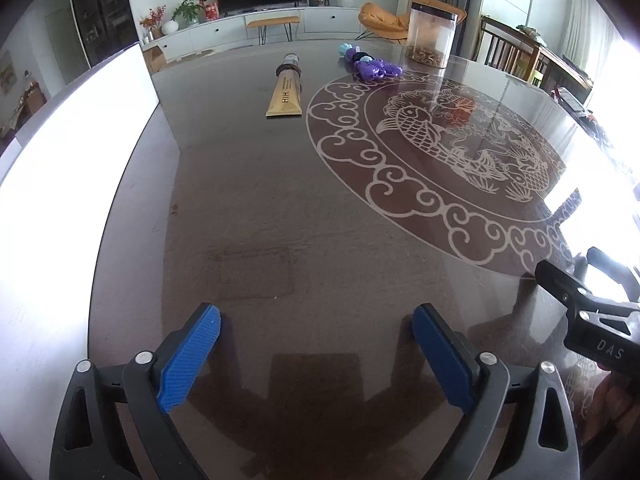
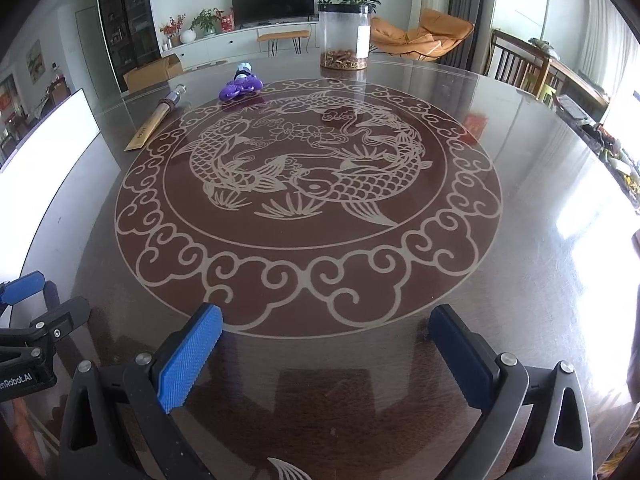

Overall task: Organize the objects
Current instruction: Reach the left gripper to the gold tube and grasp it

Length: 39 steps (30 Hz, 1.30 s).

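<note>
A gold tube [image 1: 285,94] with a silver cap lies on the dark round table [image 1: 280,220], far ahead of my left gripper [image 1: 316,320]; it also shows in the right wrist view [image 2: 154,124] at the left. A purple toy [image 1: 374,67] with a pale blue piece lies beyond it, seen too in the right wrist view [image 2: 240,86]. A clear jar [image 2: 344,36] with brown bits at the bottom stands at the table's far side, also in the left wrist view [image 1: 430,34]. My right gripper [image 2: 326,320] is open above the fish pattern's rim. Both grippers are open and empty.
A bright white panel [image 1: 68,152] stands along the table's left edge. The right gripper's body [image 1: 592,312] shows at the left view's right edge. Wooden chairs [image 2: 520,68] stand at the far right. An orange lounge chair [image 2: 420,36] and TV cabinet lie beyond the table.
</note>
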Available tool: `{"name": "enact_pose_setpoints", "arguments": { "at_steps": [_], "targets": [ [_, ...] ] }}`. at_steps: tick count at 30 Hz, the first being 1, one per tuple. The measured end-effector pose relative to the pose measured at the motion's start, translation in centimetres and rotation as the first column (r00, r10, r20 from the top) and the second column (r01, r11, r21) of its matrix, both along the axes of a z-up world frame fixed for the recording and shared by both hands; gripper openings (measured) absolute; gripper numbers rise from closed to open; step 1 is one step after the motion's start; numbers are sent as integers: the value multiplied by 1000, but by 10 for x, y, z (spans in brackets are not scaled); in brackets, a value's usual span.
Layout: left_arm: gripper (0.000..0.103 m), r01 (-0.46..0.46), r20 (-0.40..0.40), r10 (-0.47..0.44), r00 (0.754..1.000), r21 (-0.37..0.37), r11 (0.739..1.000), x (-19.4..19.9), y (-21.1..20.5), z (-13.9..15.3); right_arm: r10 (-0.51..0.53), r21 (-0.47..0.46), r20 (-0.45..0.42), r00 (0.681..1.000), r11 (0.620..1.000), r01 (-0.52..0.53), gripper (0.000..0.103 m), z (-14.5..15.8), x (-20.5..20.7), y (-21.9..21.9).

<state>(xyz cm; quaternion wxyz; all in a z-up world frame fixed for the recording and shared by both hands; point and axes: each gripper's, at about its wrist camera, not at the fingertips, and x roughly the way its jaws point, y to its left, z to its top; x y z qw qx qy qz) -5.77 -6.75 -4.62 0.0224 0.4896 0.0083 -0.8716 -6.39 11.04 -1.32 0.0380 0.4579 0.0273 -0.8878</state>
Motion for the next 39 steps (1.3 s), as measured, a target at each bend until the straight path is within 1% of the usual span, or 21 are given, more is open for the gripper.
{"name": "enact_pose_setpoints", "arguments": {
  "at_steps": [4, 8, 11, 15, 19, 24, 26, 31, 33, 37, 39],
  "targets": [
    [103, 4, -2, -4, 1000, 3, 1000, -3, 0, -1, 0, 0, 0, 1000, 1000, 0, 103, 0, 0, 0],
    [103, 32, -4, -32, 999, 2, 999, -5, 0, -1, 0, 0, 0, 1000, 1000, 0, 103, 0, 0, 0],
    [103, 46, -1, -46, 999, 3, 999, -14, -2, -1, 0, 0, 0, 1000, 1000, 0, 103, 0, 0, 0],
    [103, 30, 22, -30, 999, 6, 1000, -34, -7, -2, 0, 0, 0, 1000, 1000, 0, 103, 0, 0, 0],
    [103, 17, 75, -18, 997, 10, 1000, -64, -15, -1, 0, 0, 0, 1000, 1000, 0, 103, 0, 0, 0],
    [103, -9, 85, 9, 996, 9, 1000, -102, -27, 0, 0, 0, 0, 1000, 1000, 0, 103, 0, 0, 0],
    [103, -33, 92, 32, 995, 9, 999, -122, -34, 0, 0, 0, 0, 1000, 1000, 0, 103, 0, 0, 0],
    [103, -53, 103, 51, 993, 9, 999, -180, -46, 1, 1, -1, 0, 1000, 1000, -1, 103, 0, 0, 0],
    [103, -71, 102, 70, 992, 9, 997, -201, -49, 0, 0, 0, 0, 1000, 1000, 0, 103, 0, 0, 0],
    [103, -131, 71, 131, 989, 7, 991, -243, -56, -1, 1, -1, 0, 1000, 1000, -1, 103, 0, 0, 0],
    [103, -140, 50, 139, 989, 5, 990, -255, -57, -1, 1, -1, 0, 1000, 1000, -1, 103, 0, 0, 0]
  ]
}}
